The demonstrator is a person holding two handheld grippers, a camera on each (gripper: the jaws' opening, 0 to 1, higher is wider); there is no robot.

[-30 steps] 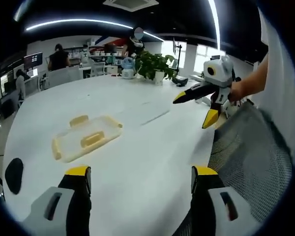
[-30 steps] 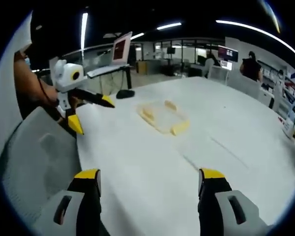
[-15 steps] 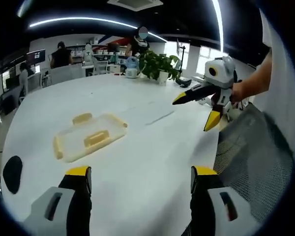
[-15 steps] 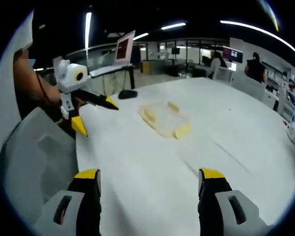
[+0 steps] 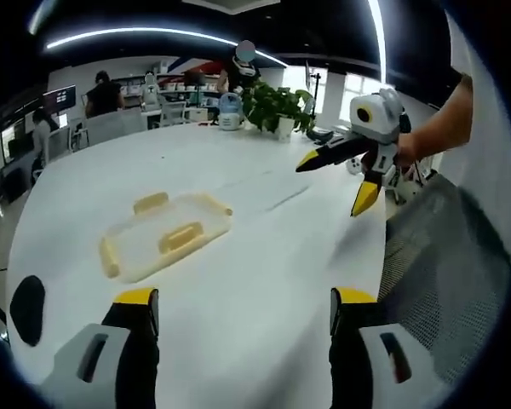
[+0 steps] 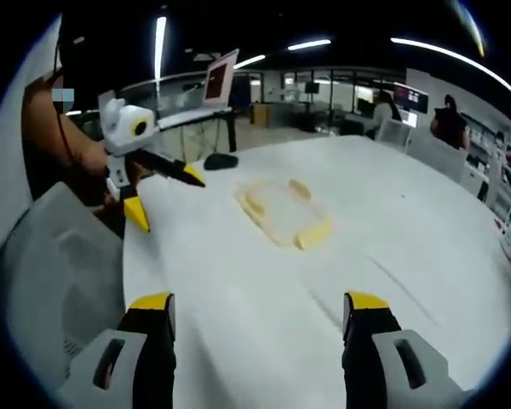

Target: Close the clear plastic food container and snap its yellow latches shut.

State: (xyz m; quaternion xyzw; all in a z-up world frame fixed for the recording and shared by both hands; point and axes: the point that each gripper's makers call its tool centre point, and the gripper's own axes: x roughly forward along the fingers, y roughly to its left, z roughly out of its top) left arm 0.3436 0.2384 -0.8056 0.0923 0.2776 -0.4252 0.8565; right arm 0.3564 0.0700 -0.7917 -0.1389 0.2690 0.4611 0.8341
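both claws [image 5: 237,307] [image 6: 259,311] gape empty near the container [image 5: 164,238]; left gripper view adds what seems a plant [image 5: 272,104].

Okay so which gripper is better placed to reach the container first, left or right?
Probably the left gripper: the container lies close ahead of it, slightly left. From the right gripper it sits farther off across the table. Both are open and apart from it.

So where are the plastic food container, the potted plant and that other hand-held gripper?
plastic food container [image 5: 166,240], left gripper view, clear lid centre
potted plant [image 5: 274,102], left gripper view, leaves
right hand-held gripper [image 5: 339,179], left gripper view, between fingertips
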